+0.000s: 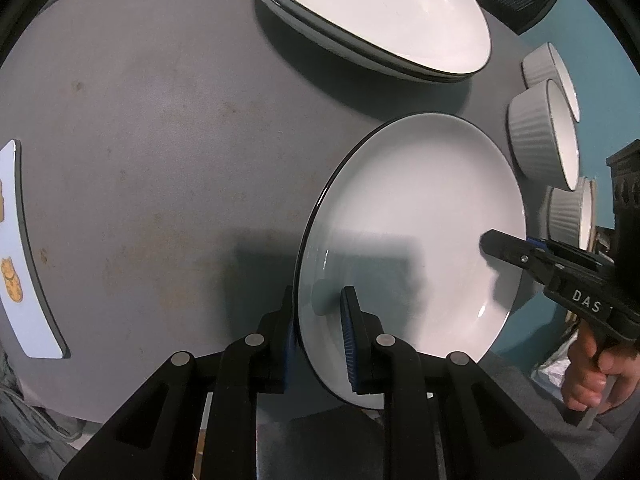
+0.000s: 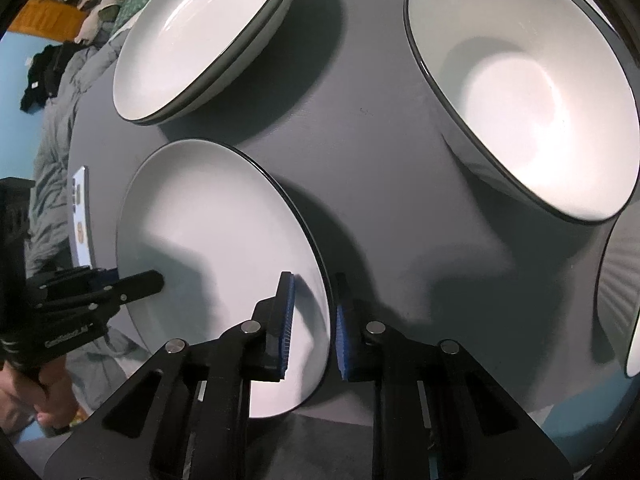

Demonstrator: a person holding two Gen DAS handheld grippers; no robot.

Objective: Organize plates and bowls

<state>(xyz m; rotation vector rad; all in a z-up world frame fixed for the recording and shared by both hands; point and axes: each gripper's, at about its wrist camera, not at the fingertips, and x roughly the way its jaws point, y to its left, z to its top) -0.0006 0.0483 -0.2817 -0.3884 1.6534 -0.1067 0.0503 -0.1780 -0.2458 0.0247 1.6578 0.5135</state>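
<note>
Left tool [image 1: 320, 320] clenched on near-left rim of single plate [image 1: 420, 208], pads either side of rim. Right tool [image 2: 314, 320] straddles same plate's opposite rim; jaws narrow, but gap shows at outer pad, so firm grip uncertain. Plate sits near worktop [image 1: 140, 140] front edge, centre. Progress: approx two plates already nested in stack [image 1: 372, 12] at far side; this one not yet added. Ribbed bowls [image 1: 540, 132] at right, standing apart, unstacked. Phone-like slab [image 1: 24, 256] far left. Bulk of sorting left.
</note>
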